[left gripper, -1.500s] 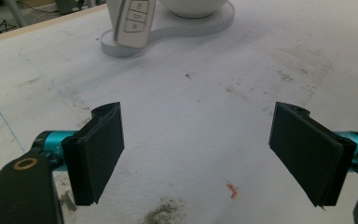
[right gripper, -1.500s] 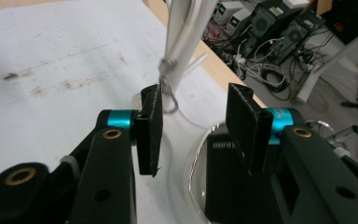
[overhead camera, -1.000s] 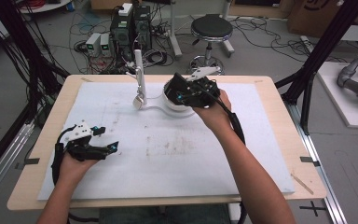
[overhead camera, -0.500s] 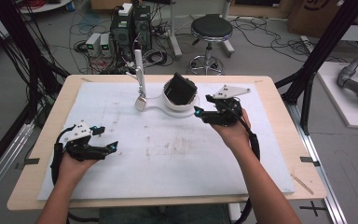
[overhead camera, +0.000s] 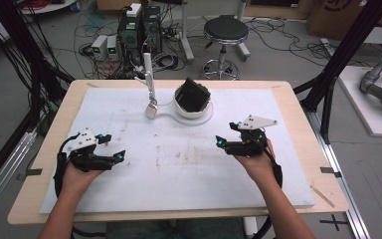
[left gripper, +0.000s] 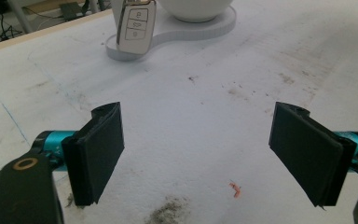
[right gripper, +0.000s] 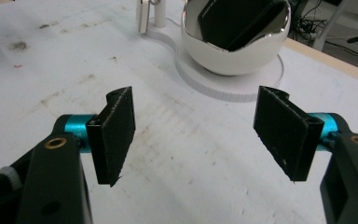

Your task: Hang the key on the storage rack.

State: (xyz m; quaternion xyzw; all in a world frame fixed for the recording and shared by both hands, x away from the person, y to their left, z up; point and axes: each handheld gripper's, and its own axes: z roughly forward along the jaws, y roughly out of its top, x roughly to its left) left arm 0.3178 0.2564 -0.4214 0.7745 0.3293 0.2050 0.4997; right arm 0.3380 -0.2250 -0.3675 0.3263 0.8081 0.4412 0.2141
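A white bowl (overhead camera: pixel 193 110) stands on a white base at the back middle of the mat, with a flat black case (overhead camera: pixel 192 94) leaning inside it. A white key fob (overhead camera: pixel 151 110) hangs from a thin stand (overhead camera: pixel 148 74) on the same base. My right gripper (overhead camera: pixel 227 133) hovers over the mat, right of and nearer than the bowl. Its jaws have just been opening and hold nothing (right gripper: pixel 196 135). My left gripper (overhead camera: pixel 114 147) rests at the near left, open and empty (left gripper: pixel 198 144). The right gripper view faces the bowl (right gripper: pixel 235 56) and case (right gripper: pixel 240 21).
A white mat (overhead camera: pixel 179 169) covers the wooden table (overhead camera: pixel 298 94), stained near its middle. A small red scrap (left gripper: pixel 235 189) lies on the mat in front of the left gripper. A stool (overhead camera: pixel 225 32), computers and cables stand on the floor beyond the far edge.
The right gripper has drawn back from the bowl to the near right and sunk lower, jaws wider apart. The black case stays in the bowl. The left gripper has kept still.
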